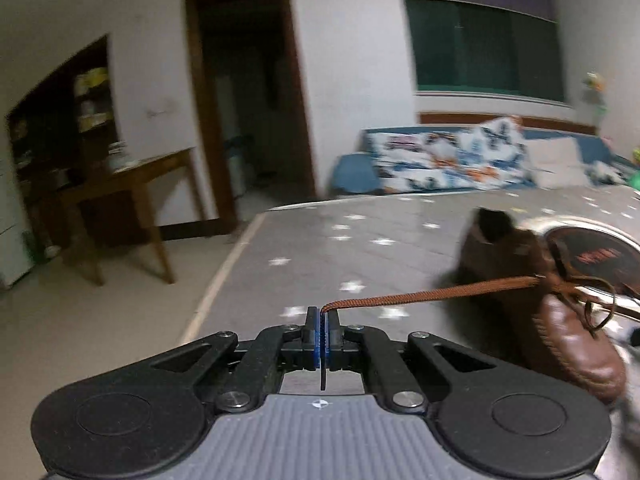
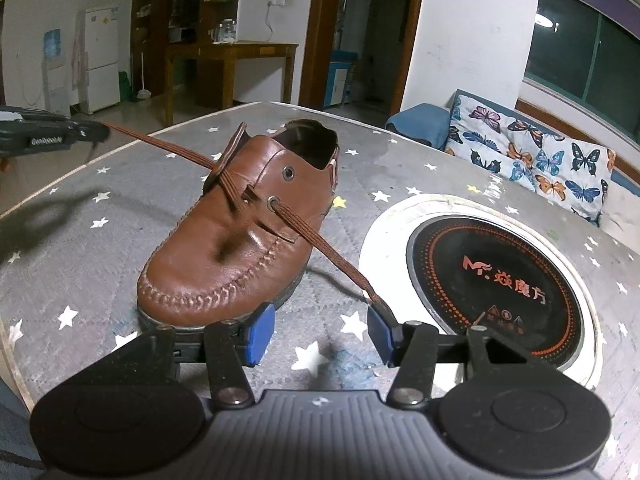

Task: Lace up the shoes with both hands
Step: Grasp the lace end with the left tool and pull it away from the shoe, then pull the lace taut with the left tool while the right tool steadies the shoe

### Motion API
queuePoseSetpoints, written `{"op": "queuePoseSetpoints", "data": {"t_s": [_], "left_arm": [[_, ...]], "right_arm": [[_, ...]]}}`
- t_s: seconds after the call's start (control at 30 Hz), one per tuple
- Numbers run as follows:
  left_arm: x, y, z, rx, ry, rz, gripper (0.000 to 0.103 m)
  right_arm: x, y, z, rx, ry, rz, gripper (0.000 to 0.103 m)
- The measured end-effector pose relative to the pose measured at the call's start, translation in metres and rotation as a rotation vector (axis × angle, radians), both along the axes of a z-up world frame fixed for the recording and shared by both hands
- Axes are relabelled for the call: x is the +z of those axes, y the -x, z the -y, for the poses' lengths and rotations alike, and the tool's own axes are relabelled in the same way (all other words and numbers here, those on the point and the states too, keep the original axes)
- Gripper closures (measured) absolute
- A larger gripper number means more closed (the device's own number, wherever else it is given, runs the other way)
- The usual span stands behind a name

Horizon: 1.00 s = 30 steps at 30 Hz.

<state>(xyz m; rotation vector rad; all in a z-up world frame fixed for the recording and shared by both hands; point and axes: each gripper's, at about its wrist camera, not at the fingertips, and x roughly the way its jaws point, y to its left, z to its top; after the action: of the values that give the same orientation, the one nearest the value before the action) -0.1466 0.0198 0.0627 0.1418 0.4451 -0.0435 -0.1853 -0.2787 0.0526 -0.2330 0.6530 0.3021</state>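
1. Left gripper (image 1: 322,330), black with blue pads: clenched on one end of the flat brown woven shoelace (image 1: 432,293), pulled taut toward the shoe's left side.
2. Right gripper (image 2: 320,328): released, jaws apart; other lace end lying against its right blue pad (image 2: 380,330), whether touching cannot be told.
3. Brown leather stitched-toe shoe (image 2: 244,232): upright on the grey star-patterned round tabletop (image 2: 72,216), toe near the right gripper, upper eyelet unlaced.
4. Black round induction cooktop (image 2: 496,276): set into the table, right of the shoe.
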Motion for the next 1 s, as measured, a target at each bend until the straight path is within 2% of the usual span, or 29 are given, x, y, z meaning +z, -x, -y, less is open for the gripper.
{"op": "queuePoseSetpoints", "data": {"t_s": [0.4,0.53,0.73,0.87,1.0], "left_arm": [[0.001,0.002,-0.048,0.274,-0.062,0.011,0.101],[0.001,0.004,-0.051,0.338,-0.078,0.025,0.101],[0.003,0.006,-0.040,0.379,-0.130,0.051,0.101],[0.004,0.007,-0.038,0.393,-0.126,0.052,0.101],[0.006,0.009,-0.040,0.398,-0.113,0.053,0.101]], "right_arm": [[-0.003,-0.003,0.004,-0.018,-0.004,-0.006,0.050],[-0.005,-0.004,0.004,-0.023,0.000,-0.010,0.050],[0.001,-0.003,-0.003,0.009,-0.019,0.007,0.049],[0.014,-0.003,-0.018,0.082,-0.085,0.041,0.040],[0.022,-0.015,-0.048,0.146,-0.083,0.104,0.035]]}}
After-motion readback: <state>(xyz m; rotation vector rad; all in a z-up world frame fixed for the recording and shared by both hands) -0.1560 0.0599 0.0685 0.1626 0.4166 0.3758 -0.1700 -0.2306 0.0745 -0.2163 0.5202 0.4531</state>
